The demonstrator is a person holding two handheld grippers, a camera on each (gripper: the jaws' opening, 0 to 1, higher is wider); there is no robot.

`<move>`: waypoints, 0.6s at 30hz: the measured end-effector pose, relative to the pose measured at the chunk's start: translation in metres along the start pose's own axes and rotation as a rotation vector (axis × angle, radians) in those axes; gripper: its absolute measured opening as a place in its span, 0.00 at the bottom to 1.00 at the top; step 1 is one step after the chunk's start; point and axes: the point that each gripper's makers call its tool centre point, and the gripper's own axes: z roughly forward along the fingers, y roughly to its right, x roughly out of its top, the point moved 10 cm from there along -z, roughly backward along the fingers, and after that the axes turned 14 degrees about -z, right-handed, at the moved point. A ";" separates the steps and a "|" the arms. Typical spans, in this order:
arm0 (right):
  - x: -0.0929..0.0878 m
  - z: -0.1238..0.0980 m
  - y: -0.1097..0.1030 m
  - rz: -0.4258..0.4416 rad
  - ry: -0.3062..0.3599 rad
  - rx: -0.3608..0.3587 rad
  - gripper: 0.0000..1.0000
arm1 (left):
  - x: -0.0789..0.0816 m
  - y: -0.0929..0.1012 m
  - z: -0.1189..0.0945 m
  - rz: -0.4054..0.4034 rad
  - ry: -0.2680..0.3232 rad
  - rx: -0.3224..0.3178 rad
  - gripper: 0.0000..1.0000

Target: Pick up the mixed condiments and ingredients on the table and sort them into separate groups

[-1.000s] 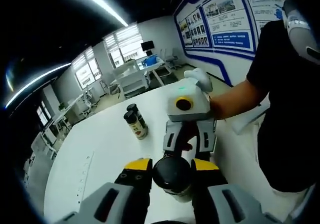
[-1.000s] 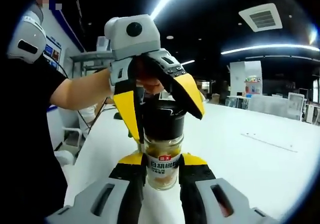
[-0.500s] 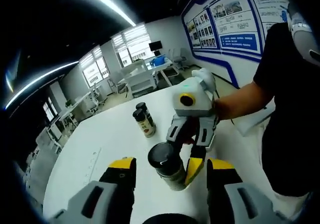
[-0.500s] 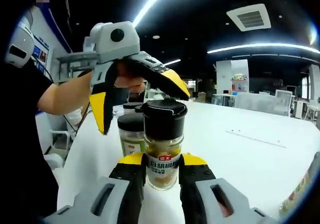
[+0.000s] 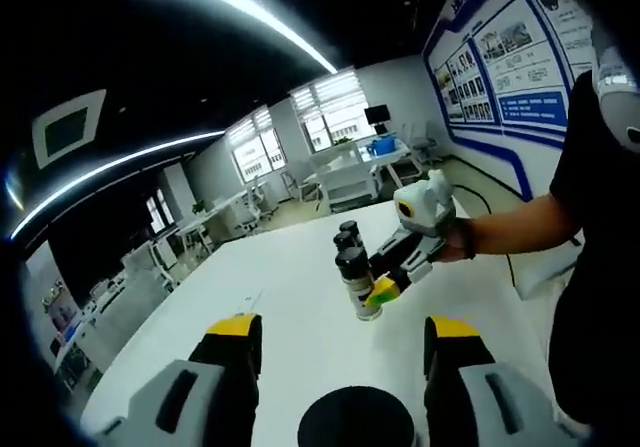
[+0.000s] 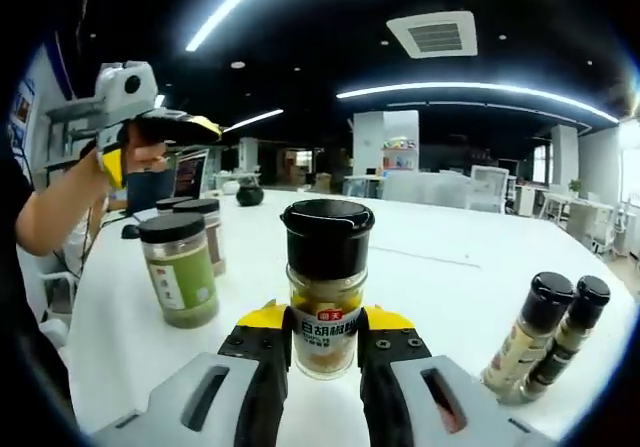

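In the right gripper view, the right gripper sat nearest, its yellow-tipped jaws clamped on the glass body of a white pepper jar with a black flip cap and a red-and-white label, held upright over the white table. Just left of it and a little farther, a green-filled spice jar with a black lid stood upright on the table, and right behind that a second dark-lidded jar stood just beside it. At the near right, two slim black-capped bottles stood side by side, touching or nearly so, leaning in the fisheye. Farther left, the left gripper hung in the air in a person's hand, well apart from the jars, its yellow-tipped jaws spread.

In the left gripper view, that gripper's own jaws rose wide apart from the bottom edge with nothing between them; a round black lid showed low between them, though what it belonged to could not be told. Farther across the table, the right gripper gripped the pepper jar, held by a person's hand. Two more black-capped bottles stood just behind it.
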 end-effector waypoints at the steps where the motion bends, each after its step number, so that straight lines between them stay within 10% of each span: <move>1: -0.001 -0.003 0.001 -0.001 -0.001 -0.019 0.26 | -0.003 0.002 -0.001 -0.012 0.006 0.004 0.73; 8: -0.009 -0.010 0.017 0.005 -0.052 -0.190 0.26 | -0.019 0.017 -0.014 -0.031 0.047 0.056 0.71; 18: -0.026 -0.005 0.028 0.043 -0.114 -0.256 0.27 | -0.046 0.035 -0.028 -0.064 0.037 0.149 0.70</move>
